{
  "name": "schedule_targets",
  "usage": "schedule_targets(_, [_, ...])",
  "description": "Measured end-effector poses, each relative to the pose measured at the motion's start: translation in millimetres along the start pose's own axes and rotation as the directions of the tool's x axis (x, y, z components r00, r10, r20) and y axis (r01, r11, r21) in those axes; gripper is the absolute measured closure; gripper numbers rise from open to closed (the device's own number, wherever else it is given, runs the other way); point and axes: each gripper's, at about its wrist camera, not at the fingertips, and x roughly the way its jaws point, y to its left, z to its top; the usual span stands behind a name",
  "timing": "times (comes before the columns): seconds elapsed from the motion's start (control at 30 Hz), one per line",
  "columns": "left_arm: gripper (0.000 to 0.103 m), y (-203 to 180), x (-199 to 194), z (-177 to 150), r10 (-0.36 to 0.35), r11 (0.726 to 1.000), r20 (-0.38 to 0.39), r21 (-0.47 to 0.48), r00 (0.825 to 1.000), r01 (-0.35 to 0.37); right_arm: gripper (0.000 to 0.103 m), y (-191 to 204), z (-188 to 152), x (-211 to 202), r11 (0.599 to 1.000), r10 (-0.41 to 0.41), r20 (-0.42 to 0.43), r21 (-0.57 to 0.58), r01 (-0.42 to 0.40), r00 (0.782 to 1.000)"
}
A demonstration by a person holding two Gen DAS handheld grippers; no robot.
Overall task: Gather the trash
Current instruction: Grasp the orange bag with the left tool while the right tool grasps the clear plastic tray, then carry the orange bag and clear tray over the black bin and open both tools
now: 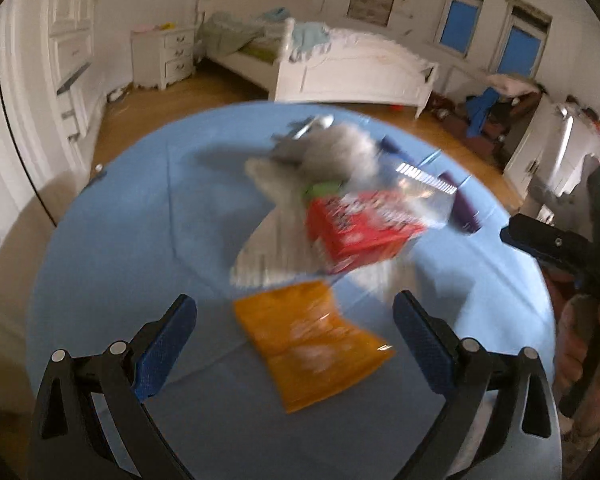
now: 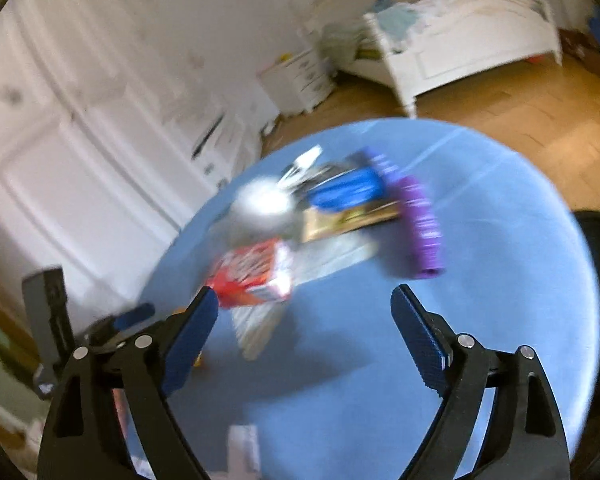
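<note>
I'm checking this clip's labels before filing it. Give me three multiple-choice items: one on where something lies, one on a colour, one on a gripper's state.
1. In the left wrist view, the orange packet lies:
A. between the fingers of the left gripper
B. on the bed
C. on the floor

2. The cloth on the round table is:
A. green
B. light blue
C. red

3. The right gripper is:
A. shut on a tube
B. open, holding nothing
C. out of view

Answers: 1 A, it lies on the table between the spread fingers; 2 B, both views show blue; 3 B, fingers wide apart with nothing between.

Glossy orange wrapper (image 1: 310, 344) lies on matt blue cloth (image 1: 140, 240) (creased).
</note>
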Motion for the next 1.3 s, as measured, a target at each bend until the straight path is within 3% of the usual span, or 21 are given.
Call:
schedule_targets(0.17, [0.011,10,12,2,-0.037,0.999,-0.043,-0.003,0.998,0.037,0.016,35,-1,28,0.989,-0.116,-0.024,-0.098,0.113,0.993])
schedule_targets(0.23, [0.023,14,17,3,-0.052,0.998,-0.065,-0.025,0.997,0.05,0.016,33,3,27,0.987,-0.134,0.002,-0.084,0.134,0.991])
schedule_targets(0.3, [0.034,13,12,1,-0.064,0.998,-0.054,-0.03,0.996,0.062,0.006,33,14,25,0.986,-0.156,0.041,-0.055,0.158,0.987])
schedule_targets(0.37, [0.045,17,11,3,-0.061,0.998,-0.048,-0.034,0.997,0.059,0.005,34,25,22,0.982,-0.169,0.078,-0.071,0.174,0.983])
schedule_targets(0.43, [0.053,23,9,1,-0.084,0.995,-0.041,-0.053,0.996,0.082,0.005,39,38,29,0.974,-0.174,0.064,-0.133,0.181,0.983])
schedule_targets(0.5, [0.055,28,7,0,-0.107,0.992,-0.035,-0.066,0.994,0.104,0.005,48,51,41,0.959,-0.128,-0.004,-0.255,0.123,0.992])
schedule_targets(0.53, [0.055,29,8,0,-0.117,0.991,-0.034,-0.068,0.993,0.114,0.005,55,56,47,0.935,-0.111,-0.049,-0.343,0.087,0.993])
schedule_targets(0.57, [0.056,30,7,-1,-0.127,0.99,-0.033,-0.069,0.991,0.124,0.005,64,63,55,0.882,-0.124,-0.092,-0.467,0.068,0.988])
schedule_targets(0.67, [0.056,35,8,-3,-0.148,0.987,-0.027,-0.073,0.989,0.146,0.005,76,74,79,0.712,-0.228,-0.21,-0.702,0.015,0.951])
schedule_targets(0.73, [0.056,41,10,-2,-0.16,0.984,-0.023,-0.086,0.987,0.158,0.005,74,79,94,0.663,-0.266,-0.298,-0.747,-0.051,0.917])
schedule_targets(0.77, [0.056,41,10,-2,-0.164,0.983,-0.022,-0.089,0.986,0.161,0.005,72,83,103,0.655,-0.275,-0.35,-0.75,-0.092,0.895])
schedule_targets(0.87, [0.056,40,11,-2,-0.17,0.981,-0.02,-0.094,0.985,0.168,0.006,71,81,117,0.646,-0.256,-0.441,-0.74,-0.187,0.86])
schedule_targets(0.93, [0.056,42,11,-3,-0.175,0.98,-0.019,-0.098,0.984,0.173,0.024,70,79,123,0.649,-0.257,-0.485,-0.728,-0.223,0.836])
schedule_targets(0.97, [0.056,43,11,-4,-0.178,0.98,-0.018,-0.1,0.984,0.175,0.04,68,81,122,0.68,-0.211,-0.52,-0.687,-0.258,0.828])
schedule_targets(1.0, [0.056,43,11,-4,-0.181,0.979,-0.017,-0.102,0.983,0.178,0.055,71,83,122,0.691,-0.193,-0.523,-0.673,-0.264,0.83])
schedule_targets(1.13, [0.057,47,10,-4,-0.191,0.976,-0.013,-0.109,0.982,0.188,0.058,73,75,106,0.682,-0.191,-0.465,-0.696,-0.224,0.864])
schedule_targets(1.17, [0.057,48,9,-4,-0.198,0.974,-0.009,-0.113,0.98,0.195,0.063,74,73,101,0.686,-0.181,-0.451,-0.695,-0.216,0.874])
schedule_targets(1.3, [0.059,51,1,-5,-0.209,0.97,0.04,-0.116,0.977,0.212,0.063,72,70,68,0.757,-0.115,-0.322,-0.641,-0.127,0.94])
